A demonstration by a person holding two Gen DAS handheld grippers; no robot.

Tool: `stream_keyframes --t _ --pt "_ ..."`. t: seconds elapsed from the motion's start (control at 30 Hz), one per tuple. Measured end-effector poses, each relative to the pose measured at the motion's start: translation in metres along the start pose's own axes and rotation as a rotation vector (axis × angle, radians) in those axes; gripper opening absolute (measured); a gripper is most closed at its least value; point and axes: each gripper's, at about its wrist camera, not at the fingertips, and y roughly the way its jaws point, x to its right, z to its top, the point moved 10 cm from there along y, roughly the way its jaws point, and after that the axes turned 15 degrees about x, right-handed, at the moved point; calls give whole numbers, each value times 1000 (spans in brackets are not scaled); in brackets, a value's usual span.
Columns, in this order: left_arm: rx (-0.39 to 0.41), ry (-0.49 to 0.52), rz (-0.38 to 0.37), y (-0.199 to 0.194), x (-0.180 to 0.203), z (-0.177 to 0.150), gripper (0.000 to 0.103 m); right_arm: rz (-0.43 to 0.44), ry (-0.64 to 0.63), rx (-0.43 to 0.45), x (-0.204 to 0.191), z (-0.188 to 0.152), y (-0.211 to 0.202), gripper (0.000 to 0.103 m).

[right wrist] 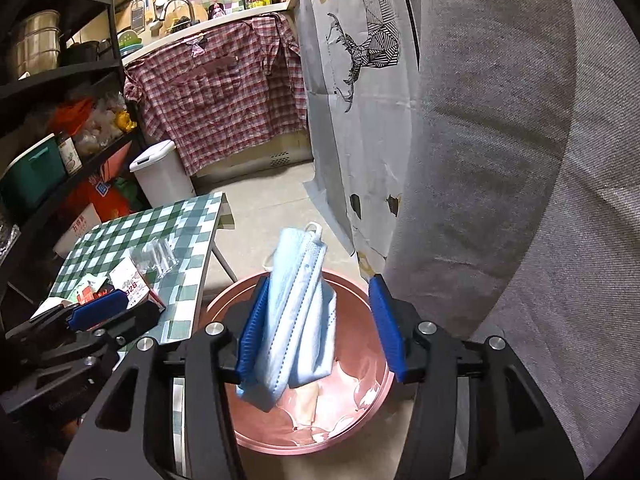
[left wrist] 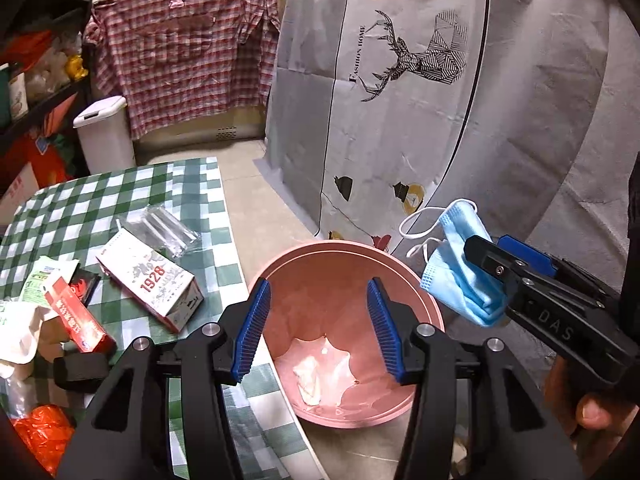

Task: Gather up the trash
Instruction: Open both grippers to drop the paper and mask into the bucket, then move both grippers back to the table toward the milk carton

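Observation:
A pink bin [left wrist: 276, 276] stands on the floor by the table, with a clear liner and white paper [left wrist: 310, 380] at its bottom; it also shows in the right wrist view [right wrist: 356, 412]. My left gripper [left wrist: 318, 328] is open and empty, above the bin's near rim. My right gripper [right wrist: 318, 328] stands open over the bin, and a crumpled blue face mask [right wrist: 294, 320] hangs against its left pad [right wrist: 250, 332]. The left wrist view shows the mask [left wrist: 460, 272] by the right gripper [left wrist: 496, 276], beside the bin's right rim.
The green checked table [left wrist: 120, 192] holds a white "1928" box [left wrist: 150, 280], a clear wrapper [left wrist: 160, 226], a red packet [left wrist: 76, 316], white paper [left wrist: 20, 332] and an orange bag [left wrist: 44, 436]. A white pedal bin [left wrist: 106, 136] stands behind. A grey deer-print cover [left wrist: 400, 100] hangs right.

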Motion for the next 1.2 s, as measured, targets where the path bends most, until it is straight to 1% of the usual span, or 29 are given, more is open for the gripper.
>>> stream_keyframes --t 0.1,0.33,0.5,0.67,0.73,0.83,0.9,0.97,1.03,1.13,1.2 --pt "3 4 -4 -4 -2 2 49 4 -1 -11 0 -2 1 60" --pt "37 -3 4 -14 -11 15 49 10 -10 1 -5 0 -1 60" --pt "62 1 13 -27 -22 23 49 24 -20 32 -18 5 -8 60" --pt "92 0 30 -45 -43 33 48 53 -20 49 -36 10 -17 59" --pt "104 5 38 -53 -52 38 45 76 -21 48 -47 11 -20 57" --pt "125 10 55 -72 -73 45 43 106 -29 55 -65 14 -25 54" --pt "138 11 68 -83 -86 49 42 114 -32 67 -75 17 -29 45" --pt "156 16 92 -97 -106 54 41 128 -37 81 -88 19 -32 41" --pt "170 15 115 -109 -125 59 40 144 -45 97 -102 21 -35 40" --pt "185 -7 151 -124 -157 64 38 171 -62 121 -124 22 -39 35" --pt "193 -21 179 -135 -180 65 37 186 -75 125 -139 20 -40 30"
